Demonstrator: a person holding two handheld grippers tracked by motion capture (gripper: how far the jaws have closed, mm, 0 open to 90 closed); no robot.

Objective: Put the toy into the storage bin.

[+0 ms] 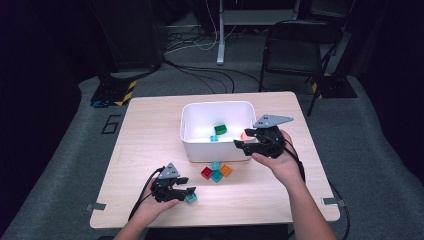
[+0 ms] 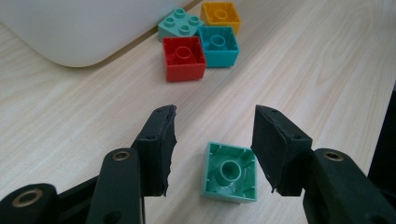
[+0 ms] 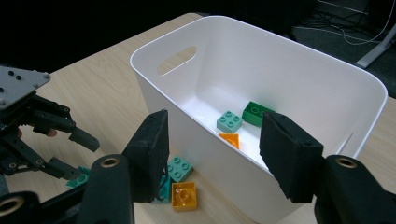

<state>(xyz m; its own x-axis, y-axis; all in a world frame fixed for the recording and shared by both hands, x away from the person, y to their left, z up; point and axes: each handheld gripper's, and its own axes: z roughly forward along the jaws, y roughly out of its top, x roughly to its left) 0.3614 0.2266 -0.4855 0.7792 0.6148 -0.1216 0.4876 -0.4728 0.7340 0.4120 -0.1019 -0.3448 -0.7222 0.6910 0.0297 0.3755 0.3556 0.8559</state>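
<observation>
Wooden surface (image 1: 150,150): green block (image 2: 230,171) is straddled by open left gripper (image 2: 215,140), right gripper (image 3: 212,154) open over bin (image 3: 299,60); block could be nudged aside if closed off-centre.

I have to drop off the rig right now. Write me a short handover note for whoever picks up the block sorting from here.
Left gripper: open, jaws either side of an upside-down mint green block lying on the table, not gripped yet.
Right gripper: open and empty over the white bin.
Done: a dark green block, a light teal block and an orange block lie in the bin.
Left: grip and bin the mint block, then the red, teal, light teal and orange blocks clustered in front of the bin.
</observation>
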